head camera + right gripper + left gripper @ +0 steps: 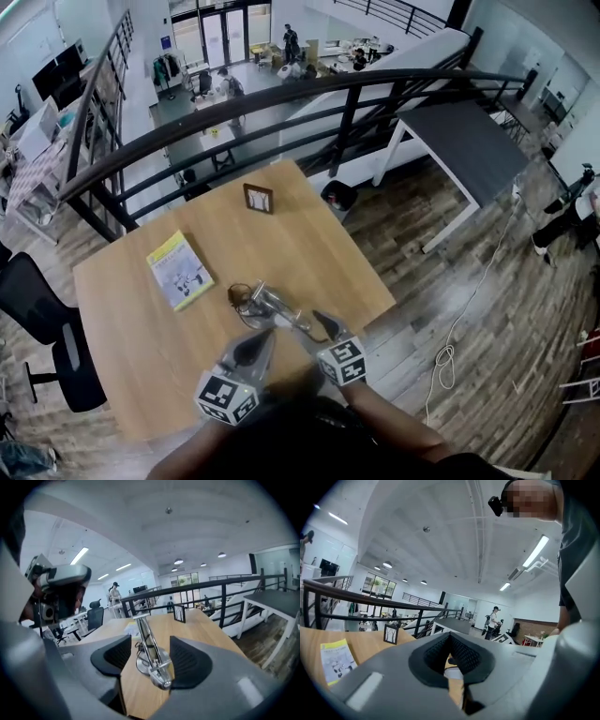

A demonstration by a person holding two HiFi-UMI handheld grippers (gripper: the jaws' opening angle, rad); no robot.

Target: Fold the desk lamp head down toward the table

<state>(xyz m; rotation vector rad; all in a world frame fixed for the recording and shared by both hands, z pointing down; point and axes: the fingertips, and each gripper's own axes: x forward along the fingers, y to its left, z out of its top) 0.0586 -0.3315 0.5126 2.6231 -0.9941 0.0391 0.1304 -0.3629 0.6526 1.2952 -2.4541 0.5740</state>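
Wooden table point(309, 234) — desk lamp point(267, 305) sits near its front edge, arm slanted. Right gripper point(150, 644): jaws apart, astride the lamp arm, not clamped. Left gripper point(450, 637) — jaw tips together, beside the lamp.

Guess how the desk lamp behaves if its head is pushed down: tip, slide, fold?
Probably folds at a hinge: the desk lamp has a thin metal arm with a crosspiece near the head. The round base looks small against that arm, so an off-centre push may tip it. Shiny metal on the smooth table could slide.
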